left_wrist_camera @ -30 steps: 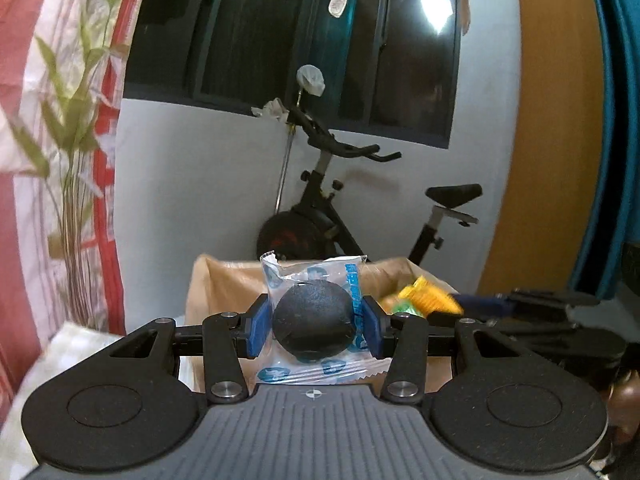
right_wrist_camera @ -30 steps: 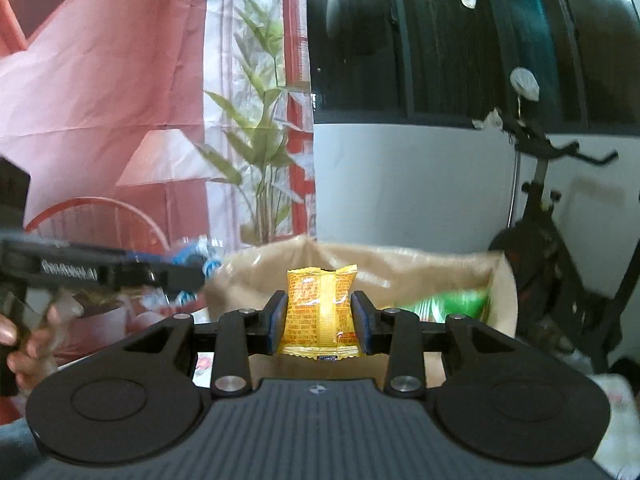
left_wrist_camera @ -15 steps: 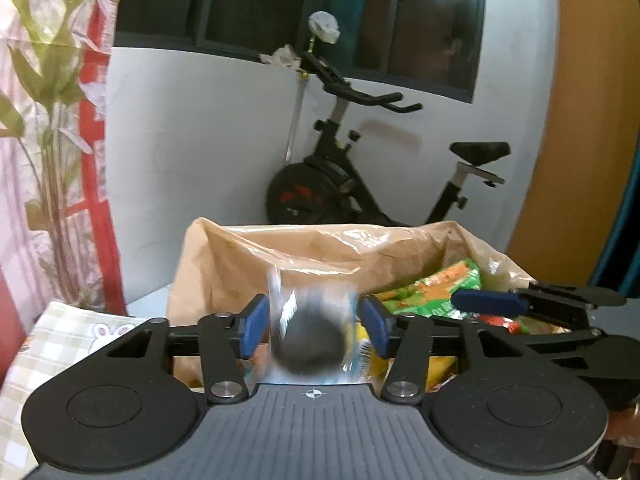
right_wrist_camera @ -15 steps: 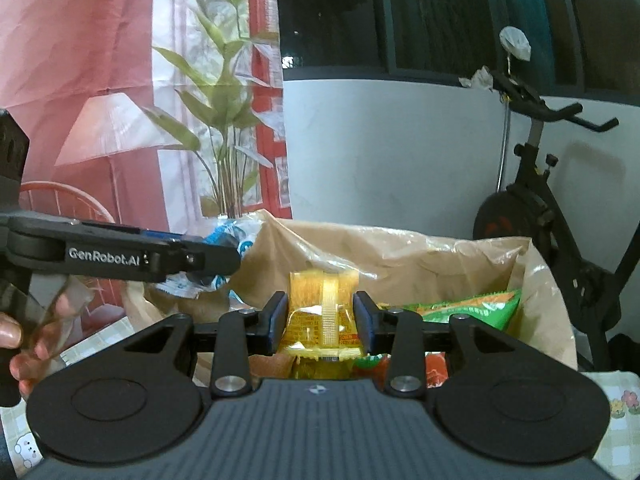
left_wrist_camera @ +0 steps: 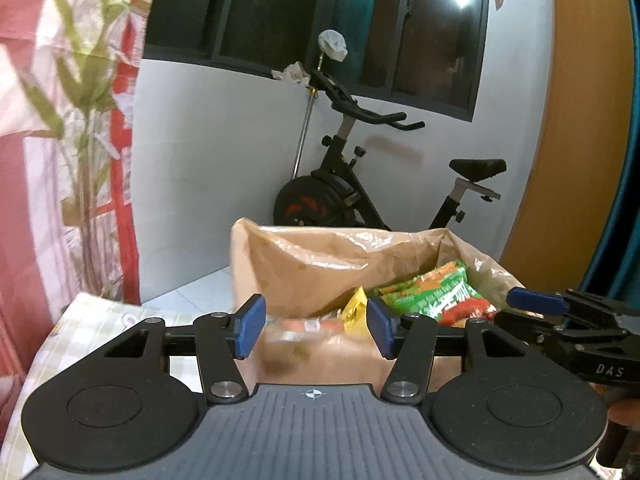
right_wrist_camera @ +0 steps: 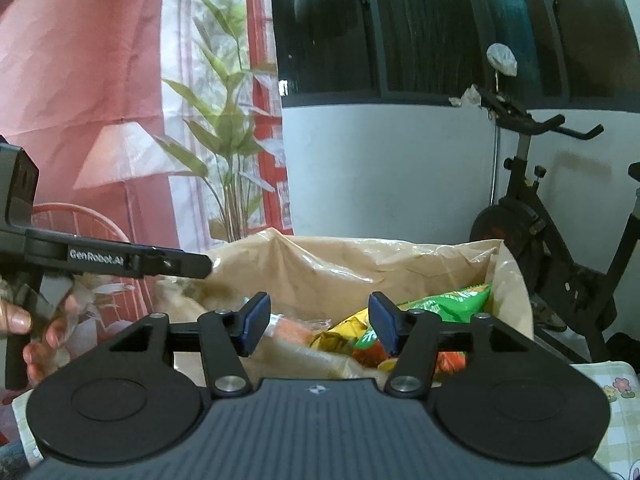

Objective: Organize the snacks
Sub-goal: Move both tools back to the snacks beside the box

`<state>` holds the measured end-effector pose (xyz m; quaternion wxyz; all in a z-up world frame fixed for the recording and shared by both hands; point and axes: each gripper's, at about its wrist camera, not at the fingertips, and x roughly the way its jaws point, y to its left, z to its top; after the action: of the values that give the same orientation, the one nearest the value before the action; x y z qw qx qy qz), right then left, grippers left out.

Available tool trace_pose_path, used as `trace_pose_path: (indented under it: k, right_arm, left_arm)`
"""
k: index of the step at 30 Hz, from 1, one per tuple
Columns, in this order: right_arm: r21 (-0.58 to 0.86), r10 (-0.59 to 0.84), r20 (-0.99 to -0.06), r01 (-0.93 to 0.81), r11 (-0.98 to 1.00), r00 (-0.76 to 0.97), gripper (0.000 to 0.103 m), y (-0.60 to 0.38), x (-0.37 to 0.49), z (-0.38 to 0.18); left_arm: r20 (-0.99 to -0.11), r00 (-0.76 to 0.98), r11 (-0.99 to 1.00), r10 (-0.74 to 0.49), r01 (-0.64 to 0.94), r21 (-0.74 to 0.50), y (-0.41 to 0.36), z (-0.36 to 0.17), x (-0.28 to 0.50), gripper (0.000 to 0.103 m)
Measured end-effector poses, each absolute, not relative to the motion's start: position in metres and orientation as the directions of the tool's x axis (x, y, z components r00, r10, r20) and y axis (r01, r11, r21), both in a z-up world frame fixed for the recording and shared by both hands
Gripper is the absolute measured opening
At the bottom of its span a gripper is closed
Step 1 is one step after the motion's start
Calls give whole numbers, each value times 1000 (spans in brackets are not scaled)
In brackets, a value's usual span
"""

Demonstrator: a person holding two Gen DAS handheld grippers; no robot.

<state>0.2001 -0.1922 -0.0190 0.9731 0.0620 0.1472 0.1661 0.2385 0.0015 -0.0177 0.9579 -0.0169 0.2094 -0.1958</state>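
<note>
Item one: our left gripper (left_wrist_camera: pixel 312 330), matte black plastic with ribbed grey housing and flat blue pads, jaws spread wide and empty. A second ago it clamped a clear, crinkled packet with a dark round biscuit inside; half a second ago that packet was a blur slipping between the fingers, and now it is gone from the jaws.

Item two: our right gripper (right_wrist_camera: pixel 316 328), same build, jaws likewise wide and empty. The small orange-yellow sachet it pinched in both earlier frames has left its pads.

Item three: the cardboard box (left_wrist_camera: pixel 304 356), lined with glossy, wrinkled brown plastic, just ahead of and below both grippers. Inside we record a shiny green snack bag (left_wrist_camera: pixel 432 292) with red print, a yellow foil packet (left_wrist_camera: pixel 356 308) and a blurred orange-and-clear wrapper (right_wrist_camera: pixel 296 328). We cannot tell which of these, if any, are the dropped pieces.

Item four: a checked tablecloth (left_wrist_camera: pixel 92 320), soft and pale, under the box. Behind stand a black exercise bike (left_wrist_camera: pixel 360 184) and a printed curtain (right_wrist_camera: pixel 120 100) with bamboo leaves.
</note>
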Motion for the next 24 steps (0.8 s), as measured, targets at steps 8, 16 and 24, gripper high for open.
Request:
trace_pose_path:
  k: [8, 16, 24]
  right_arm:
    - [183, 284, -198, -249, 951, 938, 58, -195, 140, -41]
    - [206, 258, -285, -204, 957, 923, 58, -198, 108, -86]
    - [257, 283, -410, -188, 948, 867, 58, -194, 109, -123]
  left_arm:
    - [-458, 824, 942, -334, 312, -126, 30, -50, 201, 60]
    - [-551, 785, 959, -284, 226, -173, 45, -94, 204, 60]
    - [-616, 747, 967, -251, 225, -121, 42, -123, 205, 59]
